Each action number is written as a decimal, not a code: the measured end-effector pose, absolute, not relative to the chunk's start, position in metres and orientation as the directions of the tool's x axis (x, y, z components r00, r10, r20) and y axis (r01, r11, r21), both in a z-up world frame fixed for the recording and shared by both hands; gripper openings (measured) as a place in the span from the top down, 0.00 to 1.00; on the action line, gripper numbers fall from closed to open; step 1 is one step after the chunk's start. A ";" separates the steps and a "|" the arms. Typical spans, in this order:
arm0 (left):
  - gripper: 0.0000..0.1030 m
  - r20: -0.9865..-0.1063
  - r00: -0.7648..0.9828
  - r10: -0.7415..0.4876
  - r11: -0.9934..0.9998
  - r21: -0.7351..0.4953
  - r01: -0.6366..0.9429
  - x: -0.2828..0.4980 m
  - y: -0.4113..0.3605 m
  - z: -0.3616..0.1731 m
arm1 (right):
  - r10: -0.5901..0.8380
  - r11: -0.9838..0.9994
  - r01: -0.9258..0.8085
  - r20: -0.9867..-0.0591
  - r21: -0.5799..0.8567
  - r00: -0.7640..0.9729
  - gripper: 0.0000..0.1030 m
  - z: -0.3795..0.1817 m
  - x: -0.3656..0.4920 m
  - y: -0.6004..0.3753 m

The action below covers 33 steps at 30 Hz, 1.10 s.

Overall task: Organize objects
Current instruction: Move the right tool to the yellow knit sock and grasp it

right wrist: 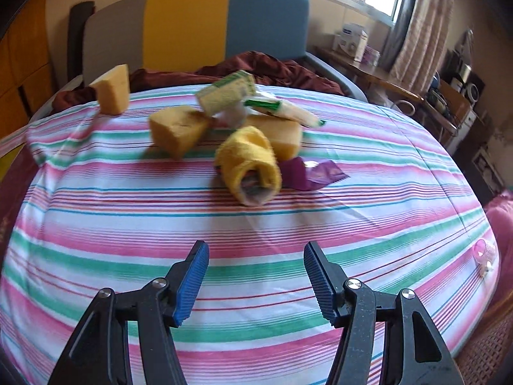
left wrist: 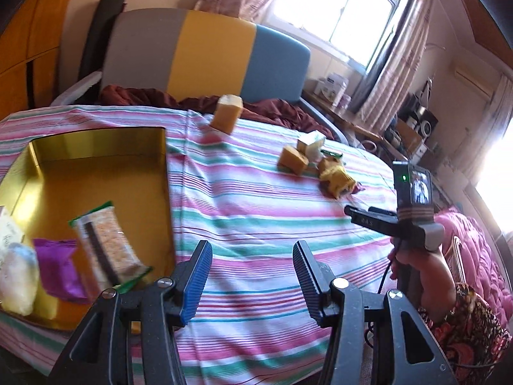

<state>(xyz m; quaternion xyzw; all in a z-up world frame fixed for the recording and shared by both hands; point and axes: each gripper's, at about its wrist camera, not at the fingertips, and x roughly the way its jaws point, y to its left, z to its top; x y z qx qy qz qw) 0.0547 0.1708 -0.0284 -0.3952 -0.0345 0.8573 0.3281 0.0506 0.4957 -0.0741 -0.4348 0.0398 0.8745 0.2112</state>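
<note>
1. Tin: we log a gold tin at the far left of the striped sheet, open side up.
2. Tin contents: a pale pouch at the left, a purple packet beside it, then a clear-wrapped bar with green ends, leaning toward the tin's right wall.
3. Left gripper: we hold it just right of the tin, above the sheet, jaws wide apart with nothing between the blue pads.
4. Lone sponge: a yellow block at the back left of the sheet, well apart from the main pile, near the maroon blanket.
5. Pile, left side: a second sponge, with a green-and-white box tilted above and behind it.
6. Pile, middle: a yellow towel roll, open end toward us, in front of a third sponge.
7. Pile, right side: a white-and-green wrapper lying across the third sponge's top, and a purple wrapper flat on the sheet touching the roll's right side.
8. Right gripper: we hold it near the sheet's front edge, well short of the pile, jaws wide apart and empty.
9. Pink item: small, at the sheet's far right edge; too blurred to identify.
</note>
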 end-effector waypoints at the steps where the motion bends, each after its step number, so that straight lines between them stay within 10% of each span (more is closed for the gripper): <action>1: 0.49 -0.660 -0.464 0.591 -0.779 -0.317 -0.541 0.055 0.175 -0.030 | 0.335 -0.905 -0.410 -0.778 -0.109 -0.532 0.39 -0.075 0.050 0.501; 30: 0.49 -0.761 -0.354 0.543 -0.757 -0.262 -0.598 0.055 0.247 -0.061 | 0.301 -0.944 -0.306 -0.700 -0.123 -0.647 0.26 -0.083 -0.025 0.532; 33: 0.48 -0.762 -0.351 0.543 -0.753 -0.257 -0.606 0.054 0.254 -0.061 | 0.261 -0.957 -0.269 -0.731 -0.109 -0.631 0.50 -0.091 -0.032 0.531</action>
